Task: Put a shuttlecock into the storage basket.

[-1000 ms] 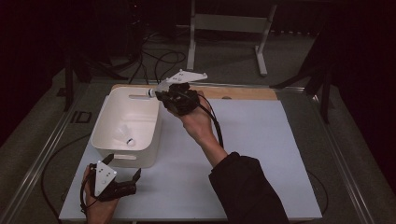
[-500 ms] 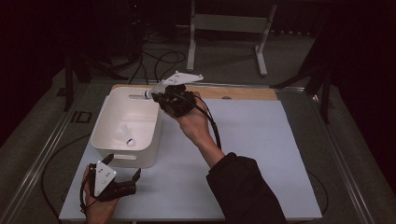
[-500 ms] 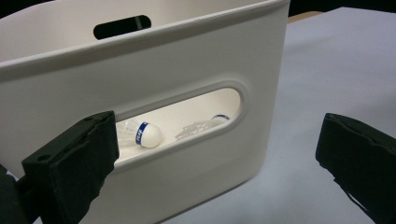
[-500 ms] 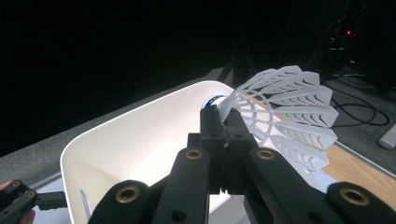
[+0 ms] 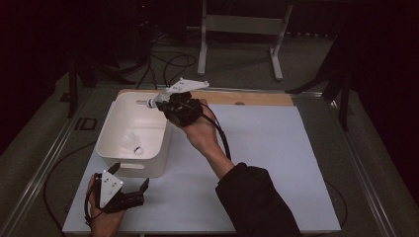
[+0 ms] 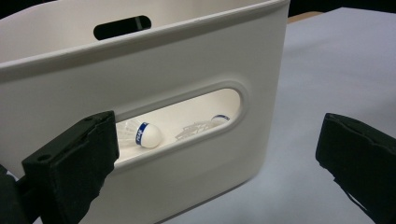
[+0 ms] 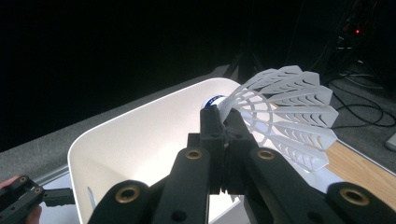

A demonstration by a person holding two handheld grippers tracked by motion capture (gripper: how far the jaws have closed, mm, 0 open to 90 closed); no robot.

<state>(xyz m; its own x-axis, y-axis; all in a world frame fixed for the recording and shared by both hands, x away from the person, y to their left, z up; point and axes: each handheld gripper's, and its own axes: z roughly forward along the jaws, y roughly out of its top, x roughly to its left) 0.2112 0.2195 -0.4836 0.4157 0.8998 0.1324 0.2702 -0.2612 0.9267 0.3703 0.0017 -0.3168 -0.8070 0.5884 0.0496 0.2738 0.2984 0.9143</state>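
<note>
Your left gripper (image 5: 129,193) sits low on the white sheet-covered table (image 5: 276,163), just in front of the white rectangular plastic bin (image 5: 148,168), jaws spread wide with nothing between them. It looks parked: near the bin's front wall, not bracing it. In the left gripper view the oval handle slot (image 6: 187,122) frames two white plastic shuttlecocks with blue-banded cork tips, one (image 6: 140,134) near the slot's left end, another (image 6: 201,127) farther right, both lying on the bin floor, so the bin is the drop target and already holds some. Your right gripper (image 5: 159,101) hangs above the bin's far right corner, jaws clamped together on another white plastic shuttlecock (image 7: 285,114), pinched where skirt meets cork, skirt fanning right in the right gripper view. Holding it above the rim keeps the drop inside the walls. Judgement: move it a little further inward before letting go, since it's close to the edge.
</note>
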